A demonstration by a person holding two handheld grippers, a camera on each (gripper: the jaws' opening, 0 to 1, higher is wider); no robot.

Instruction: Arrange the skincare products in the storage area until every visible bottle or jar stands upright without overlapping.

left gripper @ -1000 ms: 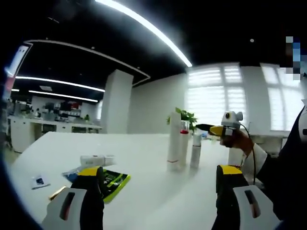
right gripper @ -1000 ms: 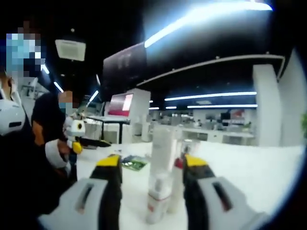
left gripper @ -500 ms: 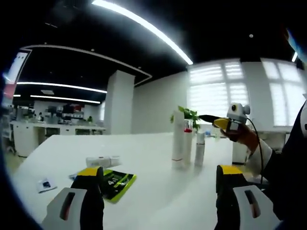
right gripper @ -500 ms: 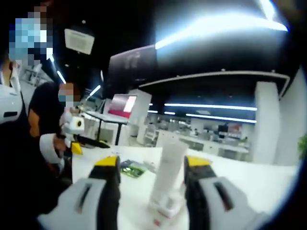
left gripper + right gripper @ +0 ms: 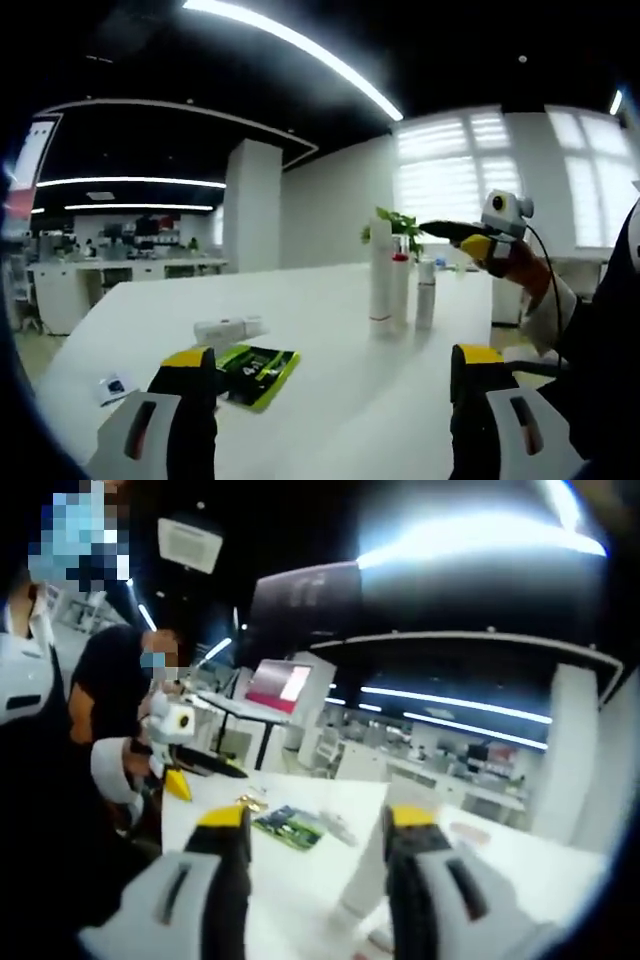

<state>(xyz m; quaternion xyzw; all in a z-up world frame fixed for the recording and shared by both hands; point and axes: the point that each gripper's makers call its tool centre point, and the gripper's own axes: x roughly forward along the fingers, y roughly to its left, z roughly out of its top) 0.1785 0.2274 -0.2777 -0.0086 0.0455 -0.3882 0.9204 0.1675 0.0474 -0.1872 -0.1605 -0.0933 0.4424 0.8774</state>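
Observation:
Three bottles stand upright and close together at the table's far side in the left gripper view: a tall white bottle [image 5: 381, 278], a red-capped bottle [image 5: 400, 290] and a shorter pale bottle [image 5: 425, 293]. A white tube [image 5: 228, 329] lies on its side nearer in. My left gripper [image 5: 330, 362] is open, low over the table, holding nothing. My right gripper [image 5: 440, 230] hovers just above and right of the bottles. In the right gripper view it [image 5: 320, 830] is open, with a white bottle [image 5: 362, 885] seen slanted beyond the gap between its jaws.
A green packet [image 5: 256, 362] lies flat beside the tube, also the green packet [image 5: 290, 826] in the right gripper view. A small sachet [image 5: 112, 386] lies near the table's left edge. The left gripper [image 5: 215, 768] is held by a person's hand. A potted plant [image 5: 395, 225] stands behind the bottles.
My right gripper has lifted up and away from the bottles, which have dropped low in its view. The three bottles still stand. The left view has shifted slightly.

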